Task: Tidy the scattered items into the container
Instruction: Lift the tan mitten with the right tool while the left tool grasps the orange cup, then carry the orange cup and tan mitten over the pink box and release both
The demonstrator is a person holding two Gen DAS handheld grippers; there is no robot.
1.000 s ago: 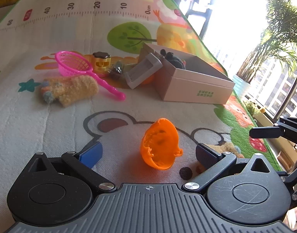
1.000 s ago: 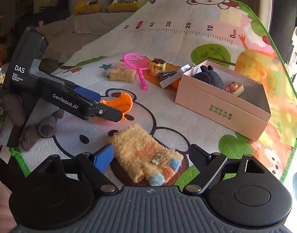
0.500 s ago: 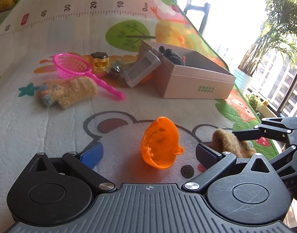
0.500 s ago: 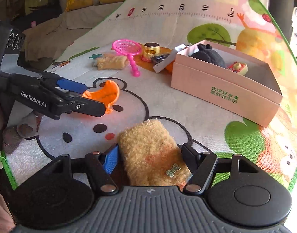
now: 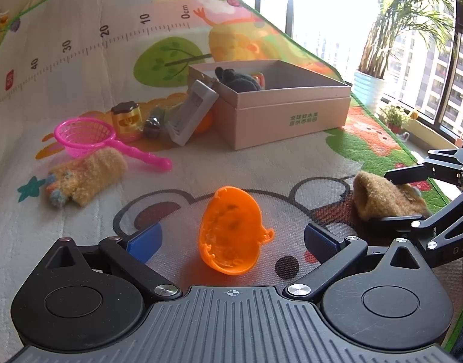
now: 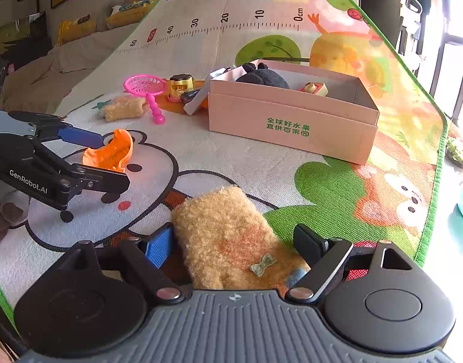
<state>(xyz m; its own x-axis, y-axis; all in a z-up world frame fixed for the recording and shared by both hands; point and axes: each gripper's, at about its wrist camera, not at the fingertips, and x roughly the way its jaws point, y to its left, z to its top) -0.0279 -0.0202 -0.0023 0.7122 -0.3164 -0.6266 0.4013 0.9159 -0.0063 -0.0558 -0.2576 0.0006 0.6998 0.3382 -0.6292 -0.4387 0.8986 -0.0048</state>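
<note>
Straddling a fuzzy tan knitted mitten [image 6: 231, 236] with a tiny bow stitched on it, the right gripper [image 6: 234, 242] has just been widening its jaws; the blue pad brushes the mitten's left edge while the black pad stands a little clear, so nothing is clamped. The mitten lies flat on the woven cartoon-printed play mat [image 6: 261, 166].

The left gripper [image 5: 231, 239] stands spread wide around a glossy orange plastic half-shell mould [image 5: 231, 230] with a scalloped rim, its hollow facing the camera; neither pad touches it.

Farther back sits the pink cardboard box [image 5: 292, 112], lidless, with green printed characters on its smooth side. Inside it are a dark plush toy [image 6: 264, 75] and a small red-and-cream plastic toy [image 6: 314, 88].

Left of the box, a grey ribbed plastic tray [image 5: 190, 112] leans against its wall. Near that stand a squat yellow toy with a brown top [image 5: 127, 116], a pink mesh plastic scoop net [image 5: 86, 134] with a long handle, and a second fuzzy tan mitten [image 5: 86, 175] beside the handle.
</note>
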